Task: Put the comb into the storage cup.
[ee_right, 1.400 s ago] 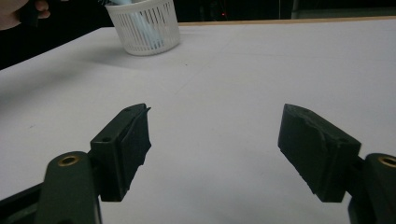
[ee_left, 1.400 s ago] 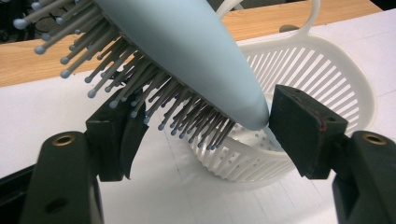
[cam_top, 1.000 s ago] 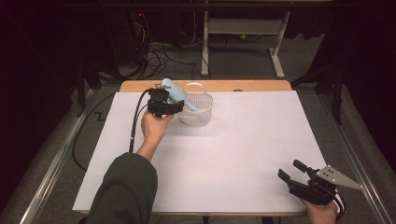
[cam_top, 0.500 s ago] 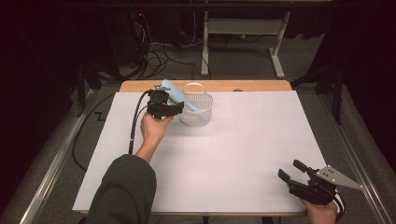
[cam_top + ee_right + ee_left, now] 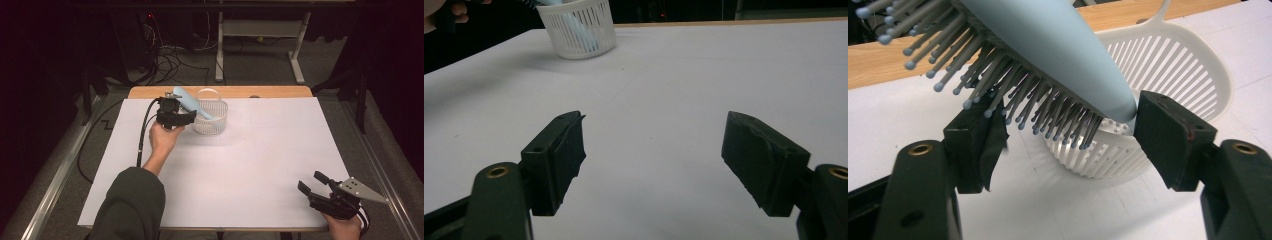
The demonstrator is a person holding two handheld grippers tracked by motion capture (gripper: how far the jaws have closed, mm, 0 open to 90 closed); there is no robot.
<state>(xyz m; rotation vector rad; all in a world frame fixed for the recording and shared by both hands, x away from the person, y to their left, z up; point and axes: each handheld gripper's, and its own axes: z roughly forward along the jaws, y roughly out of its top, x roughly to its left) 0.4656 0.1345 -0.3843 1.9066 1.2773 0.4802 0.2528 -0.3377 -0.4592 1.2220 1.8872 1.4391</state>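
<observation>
My left gripper [image 5: 189, 116]: jaws clamped on the pale blue hairbrush [image 5: 1048, 45], bristles against one pad, back against the other. Its handle end already dips into the white basket [image 5: 210, 118] just past my fingertips; the head leans out over the rim. Release left, I judge. My right gripper [image 5: 314, 183]: jaws apart, nothing between, well away.

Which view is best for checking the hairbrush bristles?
Left gripper view: the hairbrush is close up, bristles clear, between the left gripper's jaws over the basket. High view shows it small; right gripper view shows blue through the slats.
</observation>
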